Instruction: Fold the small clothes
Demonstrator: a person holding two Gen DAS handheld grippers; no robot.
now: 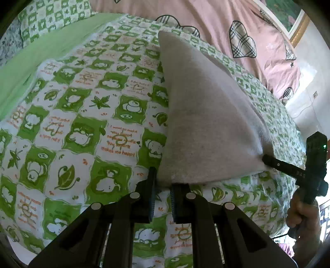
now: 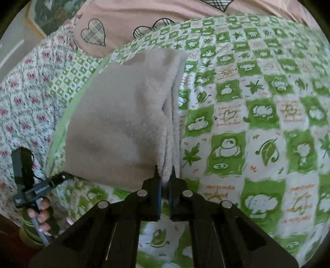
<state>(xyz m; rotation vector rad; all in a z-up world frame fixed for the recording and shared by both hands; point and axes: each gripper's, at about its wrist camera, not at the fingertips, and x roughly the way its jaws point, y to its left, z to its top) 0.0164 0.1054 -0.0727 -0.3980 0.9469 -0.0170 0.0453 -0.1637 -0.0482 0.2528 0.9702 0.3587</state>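
Note:
A small beige fleecy cloth [image 1: 206,123] is held up by its near edge over a bed with a green and white patterned sheet [image 1: 82,123]. My left gripper [image 1: 163,183] is shut on the cloth's near left corner. My right gripper [image 2: 166,175] is shut on the other near corner, where the cloth [image 2: 123,123] bunches into folds. Each gripper shows in the other's view: the right gripper [image 1: 266,159] at the cloth's right corner, the left gripper [image 2: 68,176] at the cloth's left corner. The cloth's far end rests on the sheet.
A pink quilt with plaid hearts [image 1: 237,31] lies at the far side of the bed. A floral fabric [image 2: 26,103] lies left in the right wrist view. A framed picture [image 1: 288,18] hangs on the wall. The sheet [image 2: 257,123] spreads beside the cloth.

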